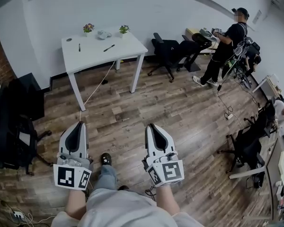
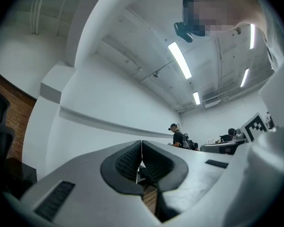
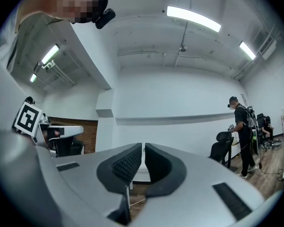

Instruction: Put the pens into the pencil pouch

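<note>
A white table (image 1: 92,56) stands across the room at the far wall. On it lie a black pen (image 1: 109,48), a second short pen (image 1: 79,47) and a pale pouch-like thing (image 1: 104,34) between two small flower pots. Both grippers hover over the wooden floor, well short of the table. My left gripper (image 1: 79,125) is shut with nothing between its pads. My right gripper (image 1: 151,126) is shut and empty too. In the left gripper view, the left gripper (image 2: 141,146) has its jaws meeting. The right gripper (image 3: 143,148) shows only a thin slit in its own view.
Black office chairs (image 1: 169,52) stand right of the table. A person in black (image 1: 226,46) stands at a desk far right. More dark chairs (image 1: 14,122) are at the left, another chair (image 1: 246,148) at the right. A white cable (image 1: 97,90) trails from the table.
</note>
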A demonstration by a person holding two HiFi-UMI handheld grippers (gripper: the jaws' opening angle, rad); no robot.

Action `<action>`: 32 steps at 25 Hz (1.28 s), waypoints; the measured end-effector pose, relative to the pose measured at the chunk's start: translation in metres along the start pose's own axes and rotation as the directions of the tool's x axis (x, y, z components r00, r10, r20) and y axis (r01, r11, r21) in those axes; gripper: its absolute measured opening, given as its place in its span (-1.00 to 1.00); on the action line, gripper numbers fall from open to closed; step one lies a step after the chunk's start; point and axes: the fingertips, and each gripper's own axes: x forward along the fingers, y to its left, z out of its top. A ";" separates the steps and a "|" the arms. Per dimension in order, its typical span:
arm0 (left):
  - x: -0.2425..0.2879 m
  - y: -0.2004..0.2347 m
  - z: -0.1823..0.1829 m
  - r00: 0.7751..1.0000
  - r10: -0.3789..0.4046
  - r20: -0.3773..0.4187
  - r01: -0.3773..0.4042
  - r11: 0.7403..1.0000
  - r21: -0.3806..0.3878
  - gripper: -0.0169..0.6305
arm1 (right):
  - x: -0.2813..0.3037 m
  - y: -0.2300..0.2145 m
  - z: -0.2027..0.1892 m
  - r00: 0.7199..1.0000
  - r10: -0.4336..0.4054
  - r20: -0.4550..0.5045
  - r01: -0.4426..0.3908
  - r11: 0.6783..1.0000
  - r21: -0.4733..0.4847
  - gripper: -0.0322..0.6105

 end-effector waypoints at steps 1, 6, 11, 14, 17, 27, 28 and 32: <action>0.009 0.005 -0.002 1.000 -0.002 0.001 0.002 1.000 -0.004 -0.87 | 0.009 -0.004 0.000 1.000 -0.004 0.001 0.004 1.000 -0.005 -0.78; 0.059 0.036 -0.007 1.000 -0.001 0.019 0.001 1.000 0.002 -0.87 | 0.066 -0.020 0.002 1.000 -0.011 0.012 0.011 1.000 -0.006 -0.78; 0.116 0.082 -0.007 0.999 0.006 0.035 -0.006 1.000 0.004 -0.87 | 0.143 -0.026 0.008 1.000 0.004 0.031 -0.003 1.000 -0.013 -0.78; 0.146 0.111 -0.008 0.999 0.002 0.040 -0.002 1.000 0.008 -0.87 | 0.187 -0.027 0.010 0.999 0.009 0.040 -0.009 1.000 -0.005 -0.78; 0.171 0.144 -0.007 0.998 0.017 0.055 -0.017 1.000 0.012 -0.87 | 0.231 -0.023 0.012 0.998 0.022 0.053 -0.022 1.000 -0.005 -0.78; 0.224 0.225 -0.022 0.998 0.039 0.048 -0.039 0.999 0.013 -0.87 | 0.327 -0.008 -0.002 0.998 0.041 0.057 -0.041 0.999 0.000 -0.78; 0.230 0.229 -0.026 0.998 0.036 0.043 -0.036 0.999 0.005 -0.87 | 0.333 -0.010 -0.005 0.998 0.037 0.051 -0.037 0.999 0.001 -0.78; 0.255 0.235 -0.041 0.999 0.017 0.027 -0.017 1.000 -0.006 -0.87 | 0.354 -0.022 -0.020 1.000 0.024 0.021 -0.024 1.000 0.020 -0.78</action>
